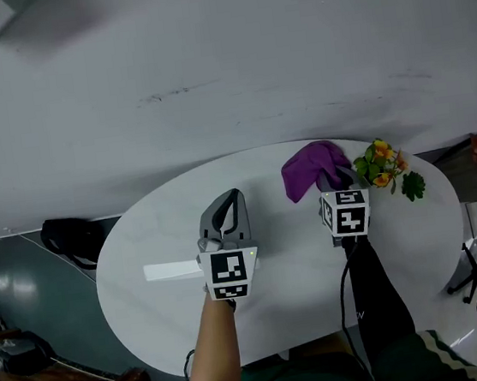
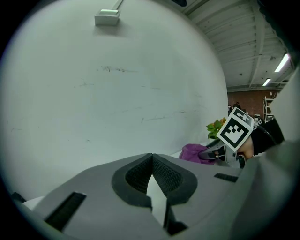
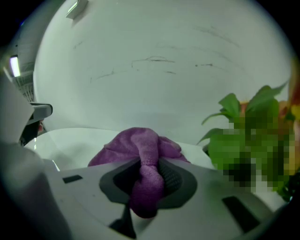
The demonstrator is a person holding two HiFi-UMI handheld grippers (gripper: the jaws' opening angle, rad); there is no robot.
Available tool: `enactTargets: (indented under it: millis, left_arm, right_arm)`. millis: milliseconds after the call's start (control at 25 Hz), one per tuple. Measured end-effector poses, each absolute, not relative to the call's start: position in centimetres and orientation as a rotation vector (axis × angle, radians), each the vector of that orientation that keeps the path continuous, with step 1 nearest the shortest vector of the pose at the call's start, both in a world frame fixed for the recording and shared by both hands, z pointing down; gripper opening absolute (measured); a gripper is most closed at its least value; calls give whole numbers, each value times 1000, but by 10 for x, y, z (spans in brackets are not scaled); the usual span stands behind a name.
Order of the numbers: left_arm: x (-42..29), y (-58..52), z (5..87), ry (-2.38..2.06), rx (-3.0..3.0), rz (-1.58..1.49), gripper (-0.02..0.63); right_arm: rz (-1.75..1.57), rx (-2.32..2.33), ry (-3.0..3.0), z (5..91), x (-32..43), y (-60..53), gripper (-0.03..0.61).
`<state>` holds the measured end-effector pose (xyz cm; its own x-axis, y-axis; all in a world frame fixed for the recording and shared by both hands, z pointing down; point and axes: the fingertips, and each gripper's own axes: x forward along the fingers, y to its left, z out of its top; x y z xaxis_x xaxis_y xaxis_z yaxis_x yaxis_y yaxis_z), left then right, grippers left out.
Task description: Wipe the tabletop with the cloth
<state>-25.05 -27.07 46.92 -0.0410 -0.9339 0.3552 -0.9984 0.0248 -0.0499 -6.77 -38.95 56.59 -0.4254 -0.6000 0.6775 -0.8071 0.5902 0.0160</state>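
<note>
Right tongs (image 3: pixel 149 165) clamped on a fold of the purple cloth (image 3: pixel 138 143); the rest of it bunches in a heap just ahead of the tips, on the white oval tabletop (image 1: pixel 154 239) near its far edge. Orange flowers (image 1: pixel 382 166) with green leaves just right of these tongs, close beside the cloth. Left tongs (image 2: pixel 152 159) pressed together at the tips, nothing between them, over the tabletop's middle, apart from the cloth and to its left. Pale wall (image 1: pixel 222 58) beyond both
</note>
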Motion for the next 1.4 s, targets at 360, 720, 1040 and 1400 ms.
enactTargets:
  millis: [360,720,1040,1400]
  left_arm:
    - [-281,-240,459,-2139,1947,442,2]
    - [-415,-129,447,-2267,1793,458,2]
    - [-535,-2,445,-2329,1679,484,2]
    - [-624,119,450,-2407,1500,488,2]
  right_arm:
    - [440,975,-2406,531,-128,-353,94]
    - [458,695,-2595,498,-300,-234,94]
    - [478,479,-2650,486,-447,-98,93]
    - [465,157,-2622,496,-560,48,94]
